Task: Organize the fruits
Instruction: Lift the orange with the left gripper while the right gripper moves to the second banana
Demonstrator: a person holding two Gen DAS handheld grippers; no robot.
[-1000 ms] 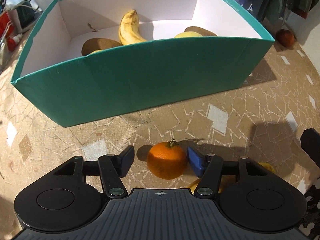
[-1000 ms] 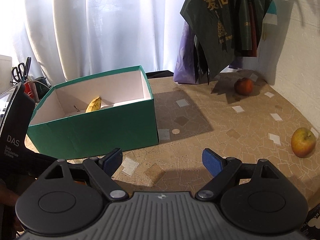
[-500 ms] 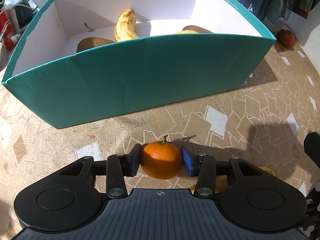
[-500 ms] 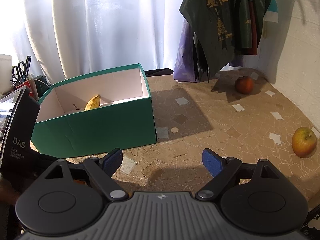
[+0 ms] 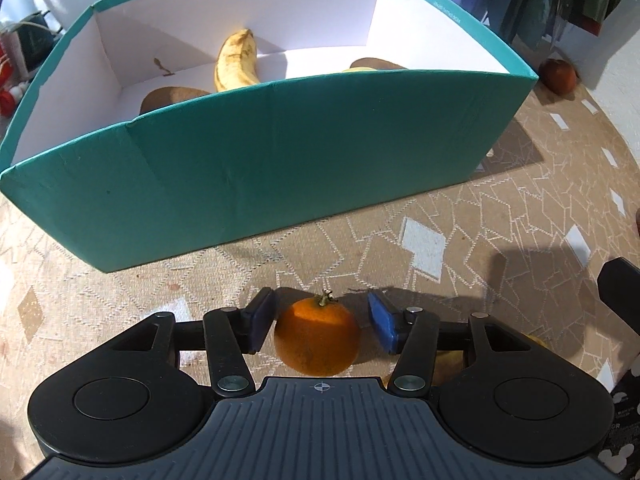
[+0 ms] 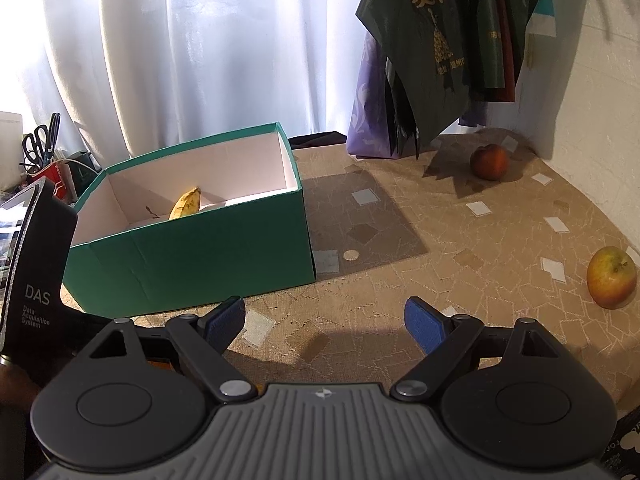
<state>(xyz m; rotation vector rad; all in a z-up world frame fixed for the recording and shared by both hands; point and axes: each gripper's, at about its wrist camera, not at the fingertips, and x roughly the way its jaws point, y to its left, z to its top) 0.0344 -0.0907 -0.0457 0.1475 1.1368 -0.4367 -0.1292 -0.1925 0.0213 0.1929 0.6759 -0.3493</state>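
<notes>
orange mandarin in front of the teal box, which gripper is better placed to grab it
Left. The small orange mandarin with a green stem sits between the left gripper, whose jaws are opening with gaps either side. The right gripper is open over bare patterned tablecloth, nothing between its jaws.

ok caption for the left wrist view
Left gripper opening around an orange on the table, before the teal box.

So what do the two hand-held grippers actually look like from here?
Both match: the left hand-held gripper and right hand-held gripper have a grey ribbed body with a small crosshair mark, black linkage arms on silver pivot screws, round black discs either side, and blue pads. The left unit's black casing reads "DAS Data Acquisition System".
</notes>
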